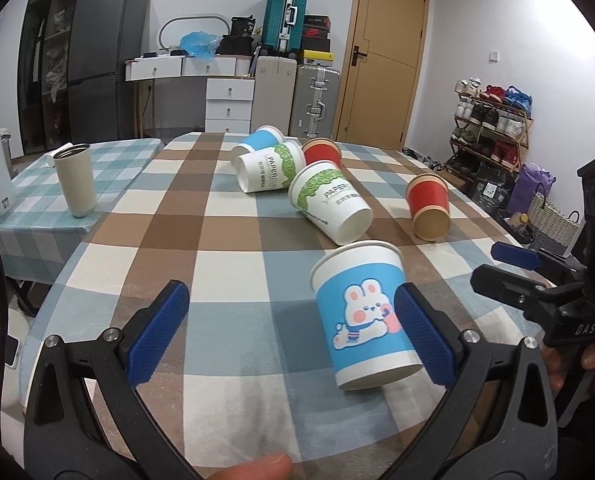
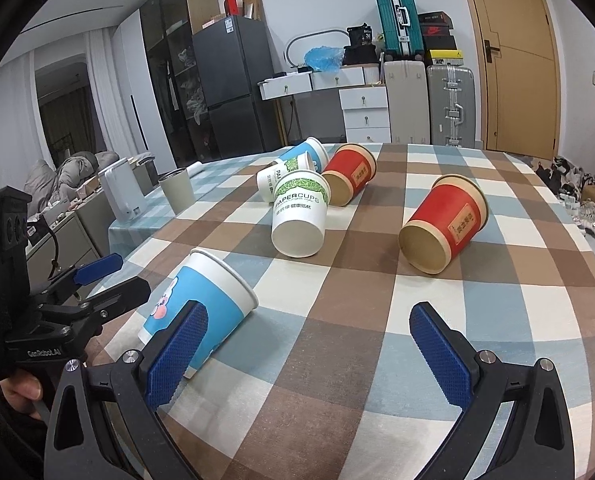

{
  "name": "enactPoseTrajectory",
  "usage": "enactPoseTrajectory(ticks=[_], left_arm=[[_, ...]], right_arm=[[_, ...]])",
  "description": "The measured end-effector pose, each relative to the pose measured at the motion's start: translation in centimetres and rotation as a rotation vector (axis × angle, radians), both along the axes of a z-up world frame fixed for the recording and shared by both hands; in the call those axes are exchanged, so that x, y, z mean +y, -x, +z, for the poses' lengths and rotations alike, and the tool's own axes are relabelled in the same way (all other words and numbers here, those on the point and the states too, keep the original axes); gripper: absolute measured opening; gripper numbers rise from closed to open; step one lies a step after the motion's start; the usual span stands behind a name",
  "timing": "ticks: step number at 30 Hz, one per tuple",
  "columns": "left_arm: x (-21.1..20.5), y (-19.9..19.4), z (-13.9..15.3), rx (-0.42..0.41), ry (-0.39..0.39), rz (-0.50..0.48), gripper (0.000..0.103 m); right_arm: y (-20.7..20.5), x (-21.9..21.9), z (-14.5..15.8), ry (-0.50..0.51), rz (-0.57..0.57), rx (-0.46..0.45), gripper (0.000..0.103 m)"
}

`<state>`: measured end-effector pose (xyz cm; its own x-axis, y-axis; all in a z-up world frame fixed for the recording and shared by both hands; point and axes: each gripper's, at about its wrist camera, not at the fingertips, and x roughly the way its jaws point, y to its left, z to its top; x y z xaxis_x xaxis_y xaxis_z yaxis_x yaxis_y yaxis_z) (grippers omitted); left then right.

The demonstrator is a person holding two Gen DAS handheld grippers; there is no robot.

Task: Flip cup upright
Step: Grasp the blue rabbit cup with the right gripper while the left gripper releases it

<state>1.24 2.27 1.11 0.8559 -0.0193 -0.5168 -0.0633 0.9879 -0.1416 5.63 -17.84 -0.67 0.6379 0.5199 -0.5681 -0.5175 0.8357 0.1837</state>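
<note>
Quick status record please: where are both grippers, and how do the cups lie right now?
left gripper: open, bunny cup lying on its side between its fingers
right gripper: open, empty, beside bunny cup
other cups: two green-print paper cups, two red cups, one blue cup, all on their sides
upright: steel tumbler
surface: checked tablecloth

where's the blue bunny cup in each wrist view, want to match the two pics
Left wrist view: the blue bunny cup lies on its side low and right of centre, between the open left gripper pads, nearer the right pad.
Right wrist view: the same cup lies lower left, partly behind the right gripper's left pad.
Shared landmark: the white PAPERCUPS cup, lying just beyond it in both.
</note>
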Motion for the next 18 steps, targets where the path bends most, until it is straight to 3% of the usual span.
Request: enactPoseTrajectory(ticks=[18], left_arm=[[1.3, -0.1, -0.7, -0.031, -0.012, 0.021, 0.102]], right_arm=[[-2.3, 3.7, -0.7, -0.018, 0.084, 0.195, 0.103]])
